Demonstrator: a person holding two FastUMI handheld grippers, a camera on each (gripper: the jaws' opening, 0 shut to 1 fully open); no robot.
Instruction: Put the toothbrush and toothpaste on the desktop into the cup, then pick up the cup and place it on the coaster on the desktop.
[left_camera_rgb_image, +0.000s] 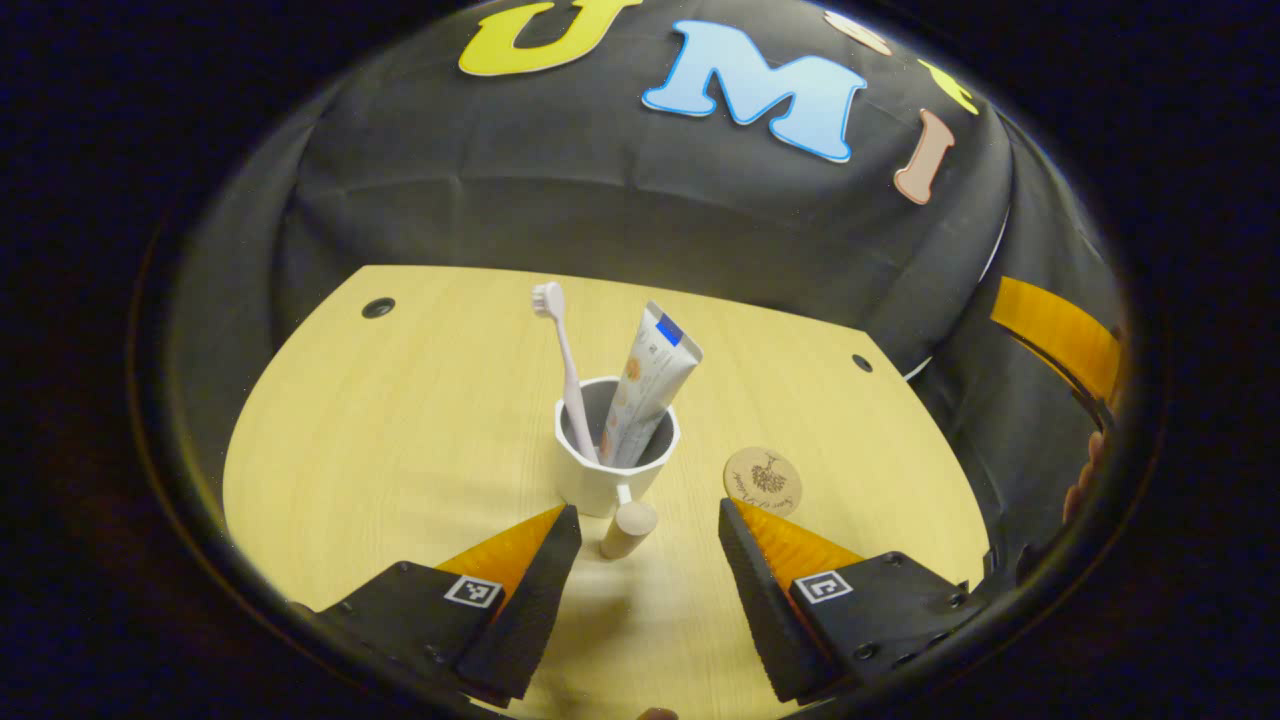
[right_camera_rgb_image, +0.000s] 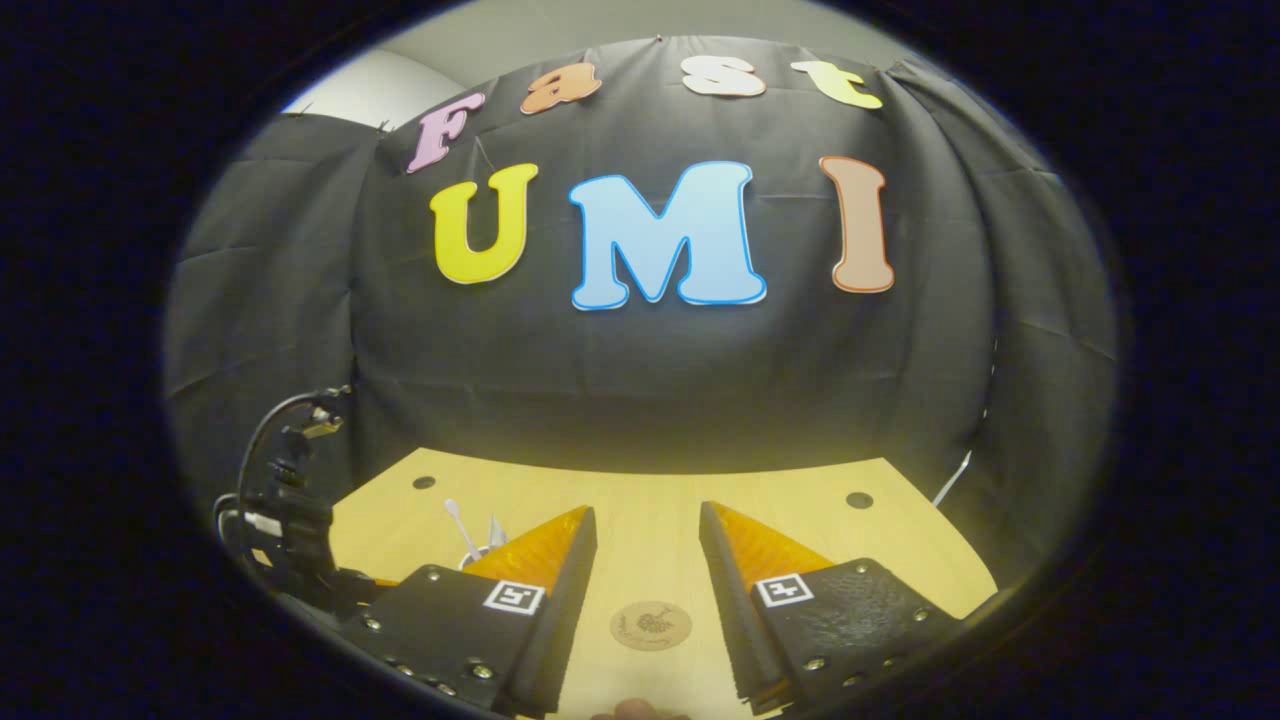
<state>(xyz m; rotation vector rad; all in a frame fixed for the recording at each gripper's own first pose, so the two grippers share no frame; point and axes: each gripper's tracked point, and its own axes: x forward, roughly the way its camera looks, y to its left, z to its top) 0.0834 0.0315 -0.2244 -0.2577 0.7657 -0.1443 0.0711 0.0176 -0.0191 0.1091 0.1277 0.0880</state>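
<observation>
1. White cup (left_camera_rgb_image: 615, 455) standing upright near the middle of the table (left_camera_rgb_image: 400, 420), wooden peg handle (left_camera_rgb_image: 628, 528) jutting toward the left gripper (left_camera_rgb_image: 648, 545).
2. Already loaded: toothbrush (left_camera_rgb_image: 562, 365) leaning at the cup's left rim, head up; toothpaste (left_camera_rgb_image: 650, 385) tube propped on the right side, flat crimped end up. Both rising well above the rim.
3. Probably ceramic or hard plastic, so stiff, smooth and rather slippery on the wall; likely breakable if dropped. Contents light, but tall and loose, so top-heavy and apt to rattle or tip out on a tilt.
4. Best hold, by judgement: squeezing the handle from both sides, or spanning the cup's body low down; keeping it upright throughout.
5. Left fingers (left_camera_rgb_image: 540, 575) spread wide, holding nothing, handle lying between them but not touched, just short of the tips.
6. Coaster (left_camera_rgb_image: 763, 481), round and printed, flat on the table just right of the cup, apart from it, nothing on it. Also seen low between the right fingers in the right gripper view.
7. Right gripper (right_camera_rgb_image: 648, 570) hanging above the table, fingers (right_camera_rgb_image: 555, 590) apart and empty, clear of the cup.
8. Remaining: gripping, a short lift, a sideways carry, a gentle set-down centred on the coaster.
</observation>
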